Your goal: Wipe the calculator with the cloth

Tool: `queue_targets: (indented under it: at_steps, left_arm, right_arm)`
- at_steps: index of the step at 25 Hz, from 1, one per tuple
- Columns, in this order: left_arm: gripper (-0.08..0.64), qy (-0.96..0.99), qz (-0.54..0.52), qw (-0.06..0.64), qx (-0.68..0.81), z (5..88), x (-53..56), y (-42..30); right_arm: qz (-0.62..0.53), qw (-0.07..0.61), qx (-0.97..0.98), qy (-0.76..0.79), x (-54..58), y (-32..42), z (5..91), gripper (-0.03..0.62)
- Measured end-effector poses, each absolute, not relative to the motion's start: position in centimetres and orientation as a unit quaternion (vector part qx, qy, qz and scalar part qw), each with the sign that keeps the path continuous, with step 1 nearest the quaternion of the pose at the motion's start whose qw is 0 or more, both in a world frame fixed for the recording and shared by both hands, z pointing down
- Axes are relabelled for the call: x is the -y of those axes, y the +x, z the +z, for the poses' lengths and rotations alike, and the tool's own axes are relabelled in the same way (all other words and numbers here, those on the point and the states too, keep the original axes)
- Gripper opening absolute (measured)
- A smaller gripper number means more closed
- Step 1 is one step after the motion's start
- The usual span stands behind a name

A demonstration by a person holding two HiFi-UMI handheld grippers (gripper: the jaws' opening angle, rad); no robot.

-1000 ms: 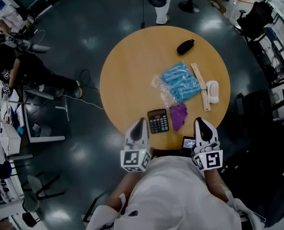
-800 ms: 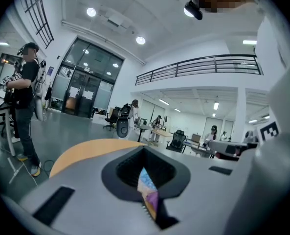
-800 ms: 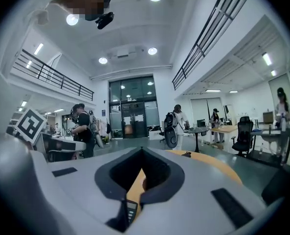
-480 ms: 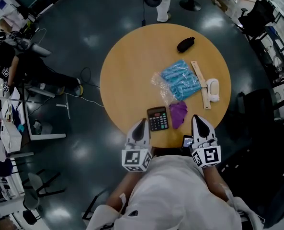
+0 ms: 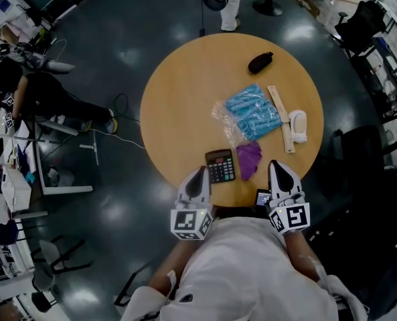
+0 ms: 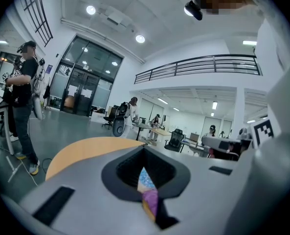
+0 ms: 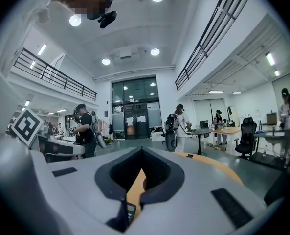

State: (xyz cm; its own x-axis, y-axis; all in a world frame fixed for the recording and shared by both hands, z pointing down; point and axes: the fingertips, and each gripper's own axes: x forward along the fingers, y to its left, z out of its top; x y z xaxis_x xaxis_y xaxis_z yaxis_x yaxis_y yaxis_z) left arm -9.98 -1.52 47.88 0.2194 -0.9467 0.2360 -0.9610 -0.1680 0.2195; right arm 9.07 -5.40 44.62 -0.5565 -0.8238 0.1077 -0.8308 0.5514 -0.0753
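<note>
Left gripper: clenched, jaws pressed together with nothing between them, at the near edge of the round wooden table.
Right gripper: clenched too and empty, at the same edge.
Calculator: flat on the table just ahead of my left gripper and a little to its right, between my two grippers; neither touches it.
Cloth: purple and crumpled, just beside the calculator's right side, ahead of my right gripper and to its left.
Farther ahead: a clear bag of blue items beyond the cloth, with a wooden ruler on its right.
Small screen device: just left of my right gripper.
</note>
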Motion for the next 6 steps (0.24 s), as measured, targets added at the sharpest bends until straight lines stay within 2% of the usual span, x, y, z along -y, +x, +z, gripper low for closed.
queue_targets:
  at_steps: [6]
  left_arm:
    - [0.008, 0.764, 0.021, 0.163, 0.624, 47.91, 1.43, -10.14]
  right_arm:
    - [0.055, 0.025, 0.880, 0.471, 5.58, 9.08, 44.37, 0.017]
